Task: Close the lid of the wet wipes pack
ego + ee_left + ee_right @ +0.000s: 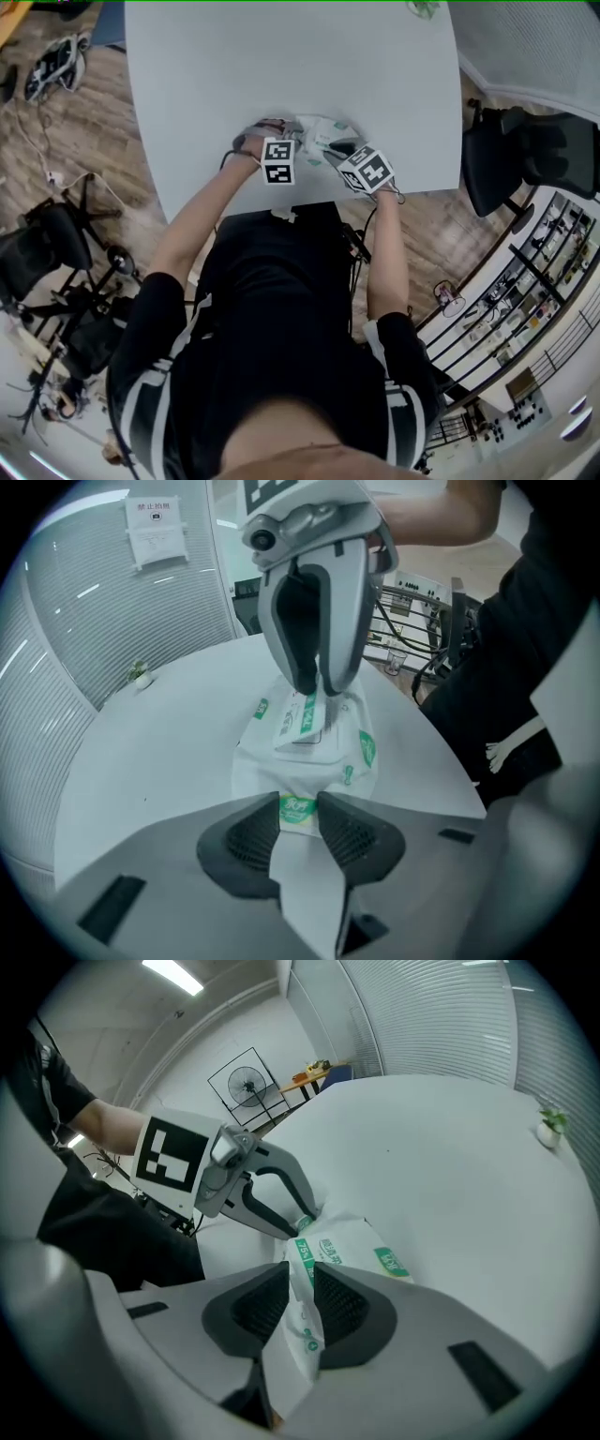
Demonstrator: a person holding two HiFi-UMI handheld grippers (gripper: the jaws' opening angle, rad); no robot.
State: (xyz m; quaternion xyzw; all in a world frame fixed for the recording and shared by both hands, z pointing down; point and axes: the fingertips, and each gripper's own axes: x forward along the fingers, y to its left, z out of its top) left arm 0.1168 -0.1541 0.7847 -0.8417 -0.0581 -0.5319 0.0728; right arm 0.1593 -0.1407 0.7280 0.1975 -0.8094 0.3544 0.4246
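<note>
The white wet wipes pack (319,133) with green print lies near the table's front edge, between my two grippers. My left gripper (299,816) is shut on the pack's near end, a green label pinched between its pads. The pack (349,754) stretches away from it. The pack's lid flap (300,722) stands raised off the pack. In the right gripper view, my right gripper (302,1299) is shut on this flap (306,1340), which runs up between its pads. The left gripper (302,1222) shows beyond, holding the pack's (370,1246) other end. Both grippers (281,131) (330,148) point steeply down.
The white table (281,56) is round-edged. A small green thing (424,9) sits at its far side. A black office chair (525,150) stands to the right, and more black chairs (56,244) stand to the left. The person's body is close against the near edge.
</note>
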